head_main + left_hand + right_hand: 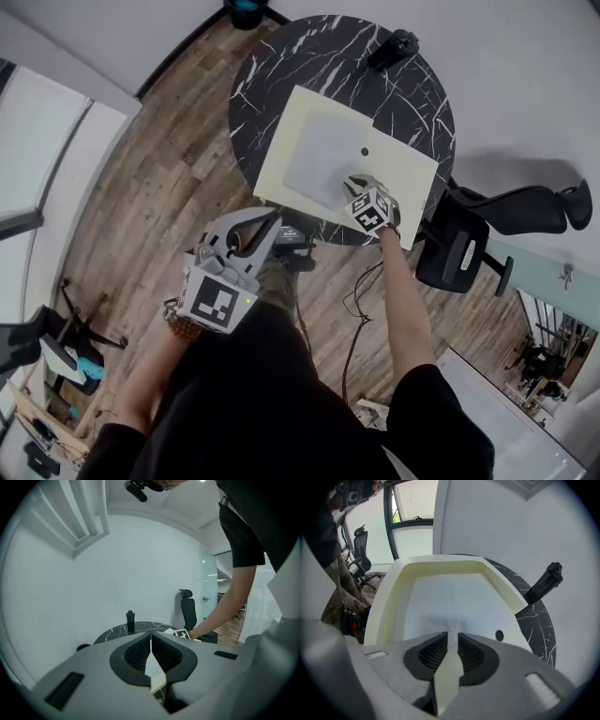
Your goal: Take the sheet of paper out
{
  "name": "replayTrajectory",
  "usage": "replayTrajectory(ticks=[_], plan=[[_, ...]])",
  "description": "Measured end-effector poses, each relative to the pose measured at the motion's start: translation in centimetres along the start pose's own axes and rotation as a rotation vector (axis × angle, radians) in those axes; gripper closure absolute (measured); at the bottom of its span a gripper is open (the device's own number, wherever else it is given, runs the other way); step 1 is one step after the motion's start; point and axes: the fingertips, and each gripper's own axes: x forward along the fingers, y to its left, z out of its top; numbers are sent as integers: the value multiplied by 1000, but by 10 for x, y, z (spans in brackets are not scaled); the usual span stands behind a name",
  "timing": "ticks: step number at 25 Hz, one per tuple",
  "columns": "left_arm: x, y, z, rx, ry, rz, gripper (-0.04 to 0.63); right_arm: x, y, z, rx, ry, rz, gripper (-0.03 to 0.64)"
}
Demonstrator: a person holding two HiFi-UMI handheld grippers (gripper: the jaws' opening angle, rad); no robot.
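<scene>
A shallow, cream-coloured rectangular tray (405, 178) sits on the round black marble table (281, 66) with white veins, its long side running from the person's left towards their right. The only thing inside it is the white sheet of paper (323, 155), lying flat on the floor of the tray's left part. Its edges are square with the tray walls. From above it looks close to square, so I can't tell which way its long axis runs. A small round hole (366, 150) in the tray floor shows at the sheet's right edge.

The right gripper (352, 185) reaches in from the near side and points across the sheet. Its jaws stand a narrow gap apart, with the tips at the paper's near edge. The left gripper (267, 228) hangs off the table, close to the person's body. Its jaws are together with nothing between them.

A black cylindrical bottle (394, 47) stands at the table's far edge, and a black office chair (464, 239) is just beside the table on the right.
</scene>
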Motion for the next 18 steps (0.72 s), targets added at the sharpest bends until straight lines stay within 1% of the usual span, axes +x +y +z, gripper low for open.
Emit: replayTrajectory(ticks=[5, 8, 13, 18], plan=[[-1, 0, -7, -8, 20, 2, 580, 12, 3, -6, -8, 31, 16, 549], [-1, 2, -6, -9, 13, 6, 580, 19, 5, -11, 1, 52, 26, 550], [-2, 3, -9, -8, 24, 8, 580, 20, 7, -10, 30, 59, 40, 561], [2, 3, -11, -11, 35, 1, 578, 24, 7, -11, 84, 50, 54, 588]])
